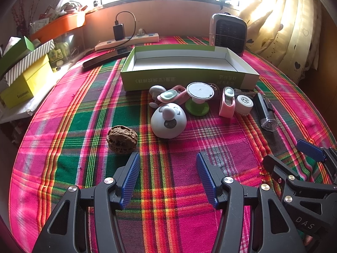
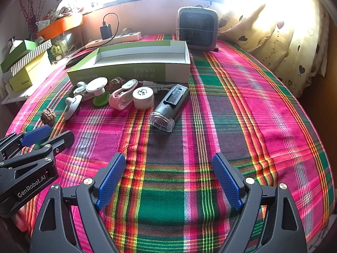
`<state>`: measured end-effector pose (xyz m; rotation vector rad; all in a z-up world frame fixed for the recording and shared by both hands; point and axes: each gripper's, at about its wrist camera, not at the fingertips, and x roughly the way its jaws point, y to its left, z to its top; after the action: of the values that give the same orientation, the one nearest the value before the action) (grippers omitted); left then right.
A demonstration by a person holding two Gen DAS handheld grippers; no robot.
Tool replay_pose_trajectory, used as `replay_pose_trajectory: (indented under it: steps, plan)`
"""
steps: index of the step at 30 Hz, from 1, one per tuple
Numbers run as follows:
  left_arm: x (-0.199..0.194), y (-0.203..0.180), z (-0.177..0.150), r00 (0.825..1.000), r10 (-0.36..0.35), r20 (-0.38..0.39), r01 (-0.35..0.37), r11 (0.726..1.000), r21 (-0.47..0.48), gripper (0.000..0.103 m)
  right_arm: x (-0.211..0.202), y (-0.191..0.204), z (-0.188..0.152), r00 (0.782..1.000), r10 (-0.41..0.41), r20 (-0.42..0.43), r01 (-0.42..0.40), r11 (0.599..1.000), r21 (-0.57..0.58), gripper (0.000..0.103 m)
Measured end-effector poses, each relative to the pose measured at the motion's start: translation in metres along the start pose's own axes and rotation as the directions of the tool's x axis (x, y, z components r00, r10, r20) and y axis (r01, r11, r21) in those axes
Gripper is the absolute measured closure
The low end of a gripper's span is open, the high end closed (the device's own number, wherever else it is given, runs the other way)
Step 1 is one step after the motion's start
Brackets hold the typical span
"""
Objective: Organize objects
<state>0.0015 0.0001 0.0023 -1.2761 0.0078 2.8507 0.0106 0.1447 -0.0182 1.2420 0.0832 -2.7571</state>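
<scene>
Both the left gripper (image 1: 168, 177) and the right gripper (image 2: 168, 179) hover with jaws apart, holding nothing, above the plaid tabletop (image 2: 231, 105). Small objects cluster just near the empty green box (image 1: 185, 78); a walnut (image 1: 122, 139) lies apart, left.

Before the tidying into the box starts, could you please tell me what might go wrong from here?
The walnut and the white dome toy are rounded, so they may roll away from closing fingers. The small items by the green box touch or overlap; taking one may drag its neighbours. The open left gripper and right gripper sit close together and could collide.
</scene>
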Motion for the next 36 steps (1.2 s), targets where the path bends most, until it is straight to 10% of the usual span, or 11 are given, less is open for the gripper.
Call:
replay_pose_trajectory:
  steps: [36]
  plan:
    - [0.017,0.066,0.02,0.998,-0.007,-0.064,0.004,0.998,-0.055,0.049,0.034,-0.015,0.047,0.998,0.013,-0.067,-0.011,1.0,0.028,0.019]
